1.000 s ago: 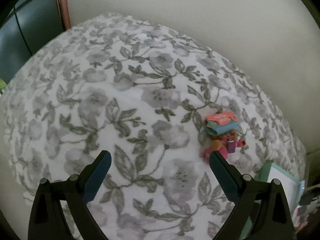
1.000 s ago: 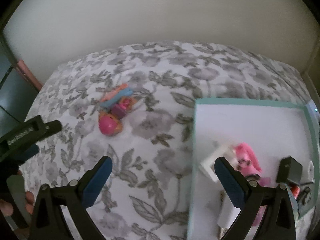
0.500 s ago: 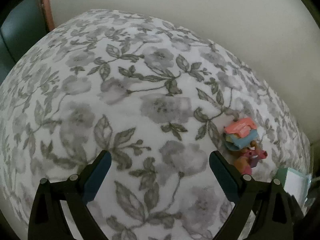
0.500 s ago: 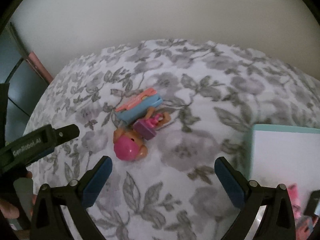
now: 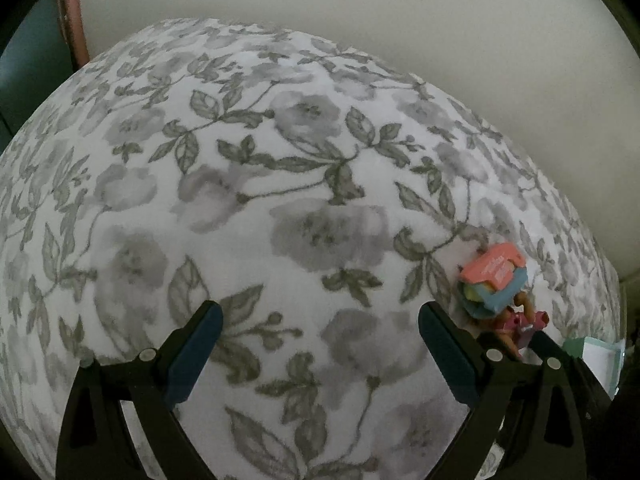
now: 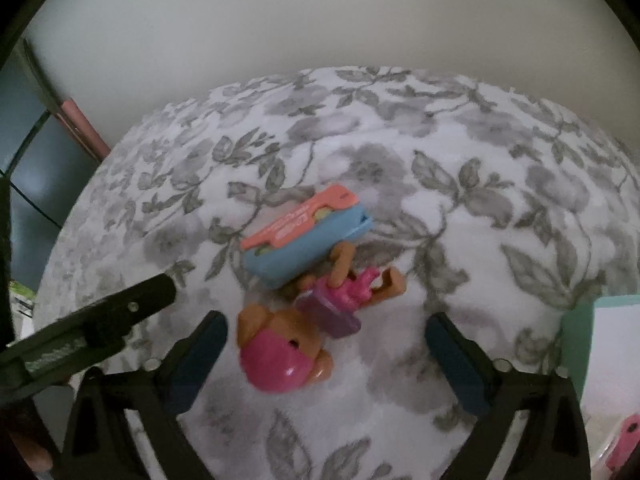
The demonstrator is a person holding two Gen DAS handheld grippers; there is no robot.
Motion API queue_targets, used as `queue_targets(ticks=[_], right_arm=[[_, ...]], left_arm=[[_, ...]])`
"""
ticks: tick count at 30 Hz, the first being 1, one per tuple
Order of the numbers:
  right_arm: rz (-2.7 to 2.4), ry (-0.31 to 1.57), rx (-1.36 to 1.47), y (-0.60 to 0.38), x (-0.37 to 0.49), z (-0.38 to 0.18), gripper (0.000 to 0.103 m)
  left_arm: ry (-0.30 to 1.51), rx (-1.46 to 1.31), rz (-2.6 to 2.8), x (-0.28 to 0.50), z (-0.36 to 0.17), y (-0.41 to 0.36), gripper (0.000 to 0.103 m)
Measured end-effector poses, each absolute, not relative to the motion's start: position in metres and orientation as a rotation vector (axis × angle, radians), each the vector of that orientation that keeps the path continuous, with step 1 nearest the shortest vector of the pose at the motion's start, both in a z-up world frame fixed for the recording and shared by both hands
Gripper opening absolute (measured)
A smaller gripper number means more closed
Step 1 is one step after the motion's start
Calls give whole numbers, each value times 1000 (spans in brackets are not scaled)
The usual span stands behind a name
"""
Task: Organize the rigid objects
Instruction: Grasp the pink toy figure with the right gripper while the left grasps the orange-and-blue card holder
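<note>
The right tool (image 6: 322, 356) has been swung away from the mint-edged tray (image 6: 576, 340) and brought down over the small pile of toys on the flower-print bed cover (image 6: 460, 184); a second ago the tray filled its view, now only the tray's corner is seen at the right edge; its jaws are spread wide and nothing is pinched. Between the fingers, nearer the left one, lies the toy dog (image 6: 280, 356) with its pink helmet, on its side; just beyond it a blue and coral case (image 6: 308, 240) is seen, touching the dog's legs. The left tool (image 5: 318, 354) is also spread and empty; it is held over bare cover, with the case (image 5: 494, 280) just beyond its right finger, and it shows in the right view as a dark bar (image 6: 92, 328) at the left. The shift is read as the start of a fresh pick: the dog looks to be the next piece meant for the tray, where a pink item (image 6: 624, 444) is already glimpsed. A lower drop and a clean closing on the rounded helmet will likely be needed; slipping is the risk.
</note>
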State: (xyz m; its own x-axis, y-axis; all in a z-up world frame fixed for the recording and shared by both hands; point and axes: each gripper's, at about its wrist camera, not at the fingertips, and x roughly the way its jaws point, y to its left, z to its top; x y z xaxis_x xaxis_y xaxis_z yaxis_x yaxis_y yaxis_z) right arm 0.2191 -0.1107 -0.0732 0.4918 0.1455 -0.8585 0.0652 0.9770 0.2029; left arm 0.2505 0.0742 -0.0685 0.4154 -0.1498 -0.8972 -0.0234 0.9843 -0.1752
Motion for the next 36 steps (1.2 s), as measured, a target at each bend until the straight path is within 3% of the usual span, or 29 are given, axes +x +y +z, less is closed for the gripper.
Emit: queue_targets(ticks=[3, 10, 26, 36], right_arm=[[42, 1045, 232, -117, 222, -72, 88], [-16, 1008, 289, -144, 218, -68, 56], [-23, 981, 384, -173, 211, -65, 49], [-11, 991, 364, -173, 209, -63, 49]], left_arm=[[1131, -151, -100, 254, -66, 66, 98], [1111, -108, -206, 263, -56, 32, 98], [1099, 30, -396, 281, -60, -36, 96], [1119, 43, -483, 285, -67, -63, 59]])
